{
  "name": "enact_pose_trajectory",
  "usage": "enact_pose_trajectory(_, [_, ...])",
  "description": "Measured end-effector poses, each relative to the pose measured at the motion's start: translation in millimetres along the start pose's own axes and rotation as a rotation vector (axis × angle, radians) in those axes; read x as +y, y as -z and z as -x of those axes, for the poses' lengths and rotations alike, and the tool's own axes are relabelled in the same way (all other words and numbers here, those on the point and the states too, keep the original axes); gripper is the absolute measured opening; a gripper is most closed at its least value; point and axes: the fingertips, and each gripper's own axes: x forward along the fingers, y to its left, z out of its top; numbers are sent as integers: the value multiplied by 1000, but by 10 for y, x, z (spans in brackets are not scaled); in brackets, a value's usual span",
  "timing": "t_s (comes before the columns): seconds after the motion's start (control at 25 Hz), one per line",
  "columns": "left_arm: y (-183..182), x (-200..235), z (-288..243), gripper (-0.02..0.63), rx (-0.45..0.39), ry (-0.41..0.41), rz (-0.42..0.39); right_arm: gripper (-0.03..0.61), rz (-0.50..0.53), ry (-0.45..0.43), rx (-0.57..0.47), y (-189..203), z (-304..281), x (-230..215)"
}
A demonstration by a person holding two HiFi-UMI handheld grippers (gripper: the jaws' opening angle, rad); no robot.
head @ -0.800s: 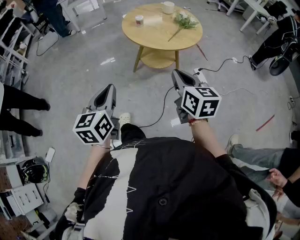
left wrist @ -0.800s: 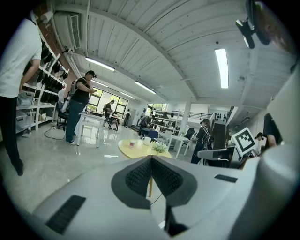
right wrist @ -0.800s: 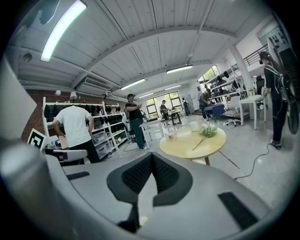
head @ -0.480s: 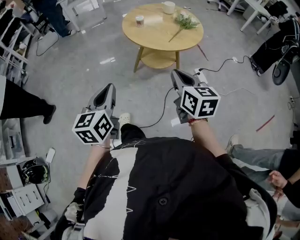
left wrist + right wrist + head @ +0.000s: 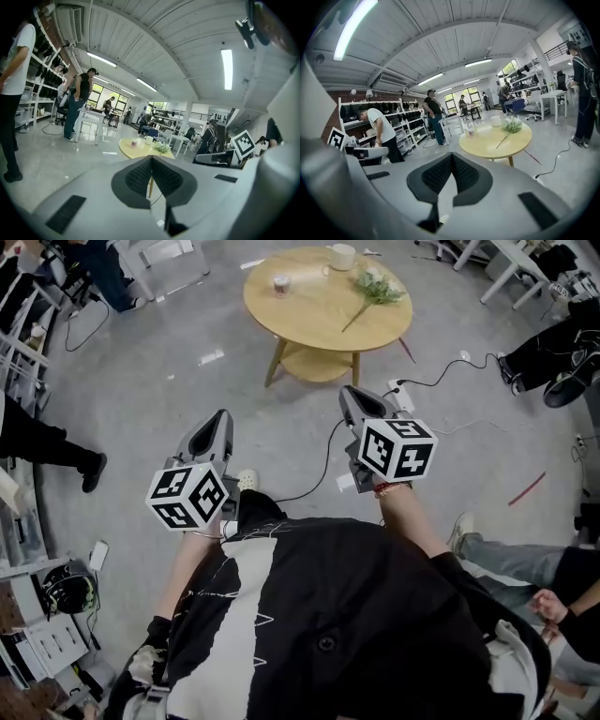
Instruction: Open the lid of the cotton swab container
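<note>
At top centre the container looks light and tippy; my left gripper and right gripper, both pinched together and empty, should take body and lid.

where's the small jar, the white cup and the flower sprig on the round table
small jar (image 5: 279, 283), head view, middle of its body
white cup (image 5: 343, 256), head view, middle of its side wall
flower sprig (image 5: 376, 284), head view, on the leafy head, not the stem

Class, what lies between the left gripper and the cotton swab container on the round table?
Head view: only bare grey floor and the table's near edge lie between the left gripper and the cotton swab container.
</note>
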Motion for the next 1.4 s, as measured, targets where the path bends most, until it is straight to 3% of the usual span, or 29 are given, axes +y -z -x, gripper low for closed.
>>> enact_pose_trajectory(0.28, [-271, 531, -364, 11, 23, 49, 4, 5, -22, 44, 1, -155, -542, 138])
enact_pose_trajectory(0.6, [-821, 1075, -912, 11, 34, 126, -32, 5, -51, 102, -28, -524, -1214, 256])
enact_pose_trajectory(0.88, [-1204, 1353, -1324, 11, 40, 232, -83, 5, -76, 160, -67, -777, -1634, 330])
enact_pose_trajectory(1.12, [-1222, 1655, -1521, 11, 62, 275, -81, 5, -97, 204, -79, -720, -1906, 417])
enact_pose_trajectory(1.4, [-936, 1871, -1639, 11, 121, 268, -24, 5, -128, 246, 35, -270, -2101, 413])
